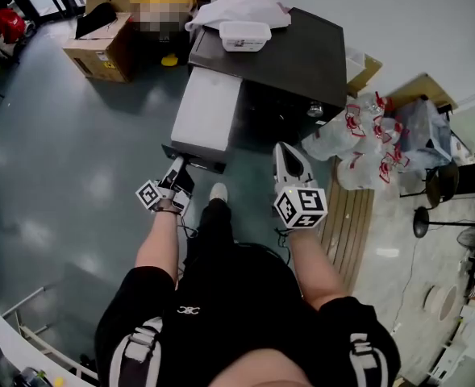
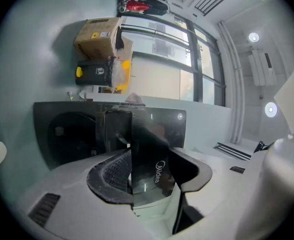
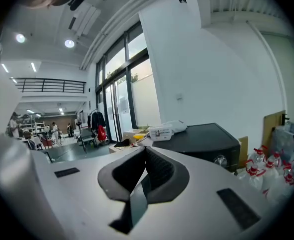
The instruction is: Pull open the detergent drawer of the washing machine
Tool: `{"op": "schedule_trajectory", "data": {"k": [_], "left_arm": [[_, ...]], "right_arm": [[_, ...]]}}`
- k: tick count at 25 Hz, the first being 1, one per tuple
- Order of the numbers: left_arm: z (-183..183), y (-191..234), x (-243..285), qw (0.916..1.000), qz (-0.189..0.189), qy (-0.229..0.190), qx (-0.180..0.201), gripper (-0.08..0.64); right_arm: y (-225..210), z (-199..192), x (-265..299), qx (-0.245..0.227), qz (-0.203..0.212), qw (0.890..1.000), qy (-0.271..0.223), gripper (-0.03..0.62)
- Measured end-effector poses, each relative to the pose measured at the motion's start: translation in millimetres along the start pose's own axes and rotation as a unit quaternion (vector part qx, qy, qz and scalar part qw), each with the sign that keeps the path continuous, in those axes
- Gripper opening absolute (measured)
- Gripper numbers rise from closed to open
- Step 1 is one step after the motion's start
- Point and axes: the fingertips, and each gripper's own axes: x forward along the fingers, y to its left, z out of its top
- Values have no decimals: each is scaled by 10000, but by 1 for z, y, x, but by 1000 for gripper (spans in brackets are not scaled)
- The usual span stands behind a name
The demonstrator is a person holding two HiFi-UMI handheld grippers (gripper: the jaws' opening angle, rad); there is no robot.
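Drawer [image 1: 209, 111] pulled out; left gripper [image 1: 181, 168] jaws clamp its front (right gripper [image 1: 285, 149] jaws together).

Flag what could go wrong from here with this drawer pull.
The detergent drawer already stands far out of the washing machine. Pulling further with the left gripper, clamped on its front panel, could pull it right out. The shut right gripper hangs close to the machine's front and might bump it.
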Motion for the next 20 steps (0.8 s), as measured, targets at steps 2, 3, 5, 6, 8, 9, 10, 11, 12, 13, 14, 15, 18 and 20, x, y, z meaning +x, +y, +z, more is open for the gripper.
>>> {"op": "schedule_trajectory", "data": {"k": [2,3,5,6,8,9,10,11,12,13,14,15,18,20], "left_arm": [[-4,-2,-3,9999,62,-104,-2,219],[-5,-3,-4,9998,110,-179,-14,219],[-5,-3,-6,9993,213,-302,-35,219],[-3,-1,-7,9991,257,-325,-21,219],[-1,3,-5,9990,312,-309,4,219],[-2,4,-4,9990,325,-294,-23,219],[-2,4,-5,9990,343,-290,-69,219],[-2,6,-7,9988,377,-297,-101,221],[-1,9,-9,9986,423,-306,-106,221],[1,12,-11,9984,465,-309,-91,221],[3,15,-11,9983,490,-308,-73,221],[5,17,-10,9982,505,-309,-51,222],[7,25,-9,9977,604,-302,-8,222],[7,29,-9,9977,634,-253,-13,222]], "right_arm": [[1,-3,-15,11,-66,10000,64,2],[1,-3,-21,2,-94,9999,92,2],[2,-2,-27,-14,-142,9998,125,2],[3,-1,-28,-9,-170,9998,125,2],[4,3,-28,15,-221,9997,68,2],[6,5,-29,-8,-235,9997,30,2],[9,8,-30,-66,-236,9997,-3,2],[12,9,-31,-135,-224,9997,-34,2],[16,10,-31,-186,-206,9996,-64,2],[19,10,-31,-206,-195,9996,-84,2],[20,10,-31,-206,-196,9996,-89,2],[21,8,-31,-203,-206,9995,-80,2],[20,3,-32,-197,-266,9994,-31,2],[18,1,-31,-146,-312,9994,-15,2]]}}
